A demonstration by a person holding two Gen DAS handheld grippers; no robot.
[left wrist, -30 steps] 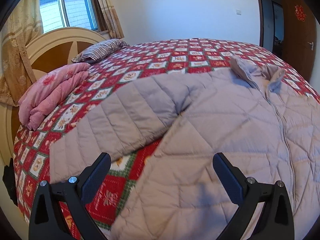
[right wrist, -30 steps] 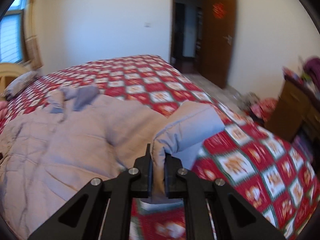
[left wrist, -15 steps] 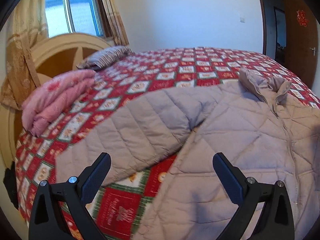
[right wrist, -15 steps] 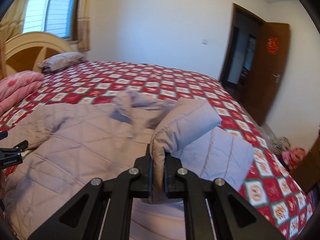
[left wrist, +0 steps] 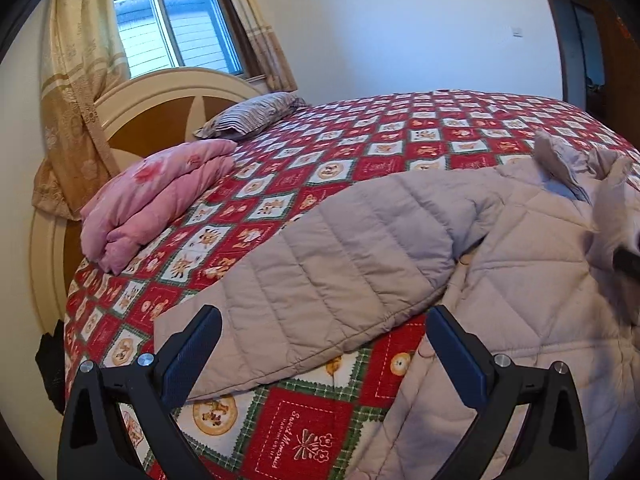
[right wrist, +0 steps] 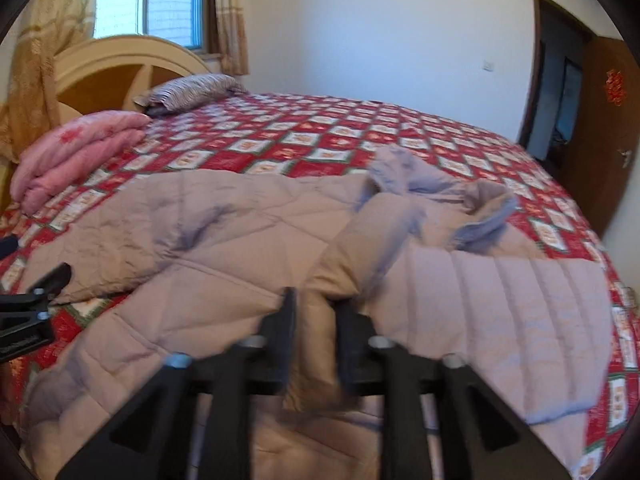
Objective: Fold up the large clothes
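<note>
On the bed [left wrist: 400,152], quilted jacket [left wrist: 540,280], sleeve spread.

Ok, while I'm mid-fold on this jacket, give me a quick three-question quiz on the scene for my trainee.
1. True or false: the left gripper is shut on the quilted jacket.
2. What sits inside the right gripper? A striped pillow; B jacket sleeve; C curtain.
3. Which folded thing lies by the headboard?
Key: 1 false, it is open above the other sleeve. 2 B; its jaws have just been opening, with that sleeve between them. 3 the pink blanket.
</note>
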